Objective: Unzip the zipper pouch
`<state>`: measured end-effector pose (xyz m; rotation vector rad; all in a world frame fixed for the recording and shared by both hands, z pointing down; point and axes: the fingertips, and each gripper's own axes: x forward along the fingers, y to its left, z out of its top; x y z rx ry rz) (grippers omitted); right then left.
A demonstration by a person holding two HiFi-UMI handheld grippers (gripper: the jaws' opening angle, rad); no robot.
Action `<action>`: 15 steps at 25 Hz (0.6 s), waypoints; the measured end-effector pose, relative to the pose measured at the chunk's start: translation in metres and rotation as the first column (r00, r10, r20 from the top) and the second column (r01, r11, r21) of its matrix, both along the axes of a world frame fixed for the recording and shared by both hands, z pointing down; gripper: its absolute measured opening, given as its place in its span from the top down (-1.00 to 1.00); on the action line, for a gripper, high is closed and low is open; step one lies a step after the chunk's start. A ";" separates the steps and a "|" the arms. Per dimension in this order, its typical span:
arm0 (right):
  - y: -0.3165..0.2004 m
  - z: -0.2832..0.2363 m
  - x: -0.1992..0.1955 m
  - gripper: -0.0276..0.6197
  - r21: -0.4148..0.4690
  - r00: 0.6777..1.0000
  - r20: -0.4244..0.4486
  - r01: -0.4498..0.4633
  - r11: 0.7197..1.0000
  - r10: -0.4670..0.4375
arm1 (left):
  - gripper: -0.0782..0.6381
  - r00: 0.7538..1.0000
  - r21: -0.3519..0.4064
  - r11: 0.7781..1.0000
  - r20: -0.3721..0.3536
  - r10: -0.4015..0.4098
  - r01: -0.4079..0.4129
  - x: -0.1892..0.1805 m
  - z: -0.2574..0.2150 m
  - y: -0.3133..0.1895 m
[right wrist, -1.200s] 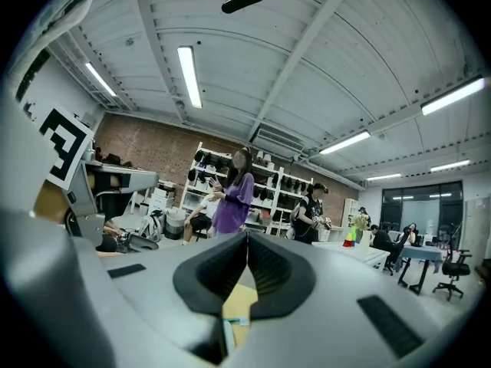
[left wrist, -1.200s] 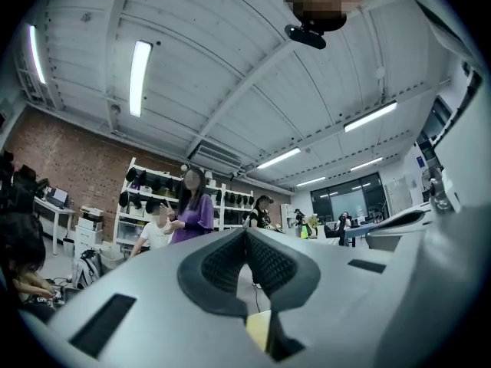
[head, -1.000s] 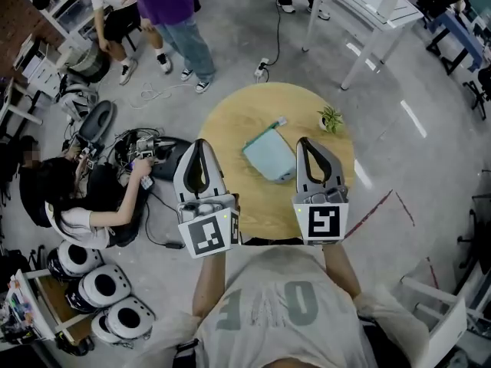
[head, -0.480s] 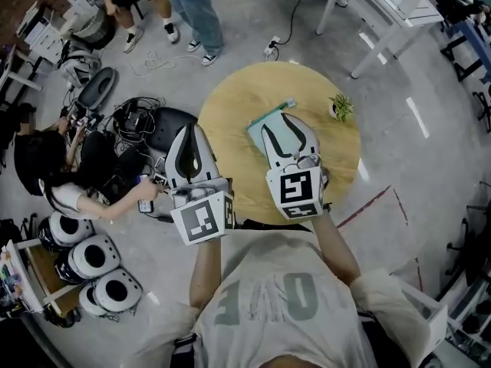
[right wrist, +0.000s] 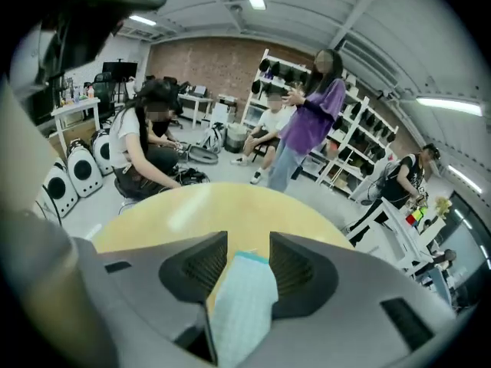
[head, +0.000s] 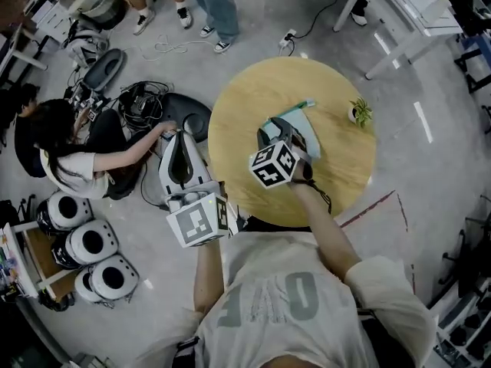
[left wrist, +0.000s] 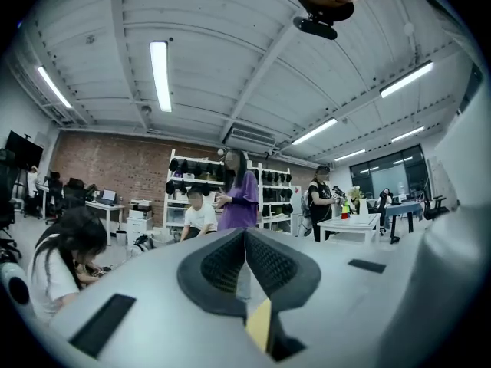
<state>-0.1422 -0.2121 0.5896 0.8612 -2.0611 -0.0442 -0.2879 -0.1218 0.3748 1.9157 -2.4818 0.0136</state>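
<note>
A teal zipper pouch (head: 305,125) lies flat in the middle of the round wooden table (head: 253,98). My right gripper (head: 282,135) tilts down over the pouch's near end and hides part of it. Its jaws have just been opening. In the right gripper view the pouch (right wrist: 244,297) shows in the gap of the right gripper (right wrist: 248,240), and the pads stand apart from it. My left gripper (head: 182,136) hangs left of the table over the floor, shut on nothing. In the left gripper view the left gripper (left wrist: 245,240) points level into the room.
A small potted plant (head: 359,113) stands at the table's right edge. A person (head: 69,152) sits on the floor at the left, reaching toward cables and gear (head: 146,102). White round cases (head: 84,244) stand at lower left, white tables (head: 414,14) at upper right.
My right gripper moved forward and down from the table's near edge onto the pouch, and its jaws opened. My left gripper drifted left, off the table's edge.
</note>
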 end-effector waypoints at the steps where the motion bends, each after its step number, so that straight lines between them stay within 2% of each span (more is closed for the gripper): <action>1: -0.002 0.012 -0.001 0.36 -0.020 1.000 -0.028 -0.003 1.000 0.002 | 0.70 1.000 -0.006 1.000 0.001 -0.014 0.014 -0.007 0.003 0.002; 7: -0.007 0.063 0.001 0.37 -0.112 0.990 -0.136 -0.046 0.993 0.030 | 0.70 0.997 -0.043 0.996 -0.009 -0.079 0.079 -0.038 0.025 0.014; 15: -0.011 0.079 0.008 0.52 -0.148 0.981 -0.186 -0.091 0.985 0.063 | 0.70 0.996 -0.056 0.995 -0.020 -0.087 0.086 -0.045 0.034 0.014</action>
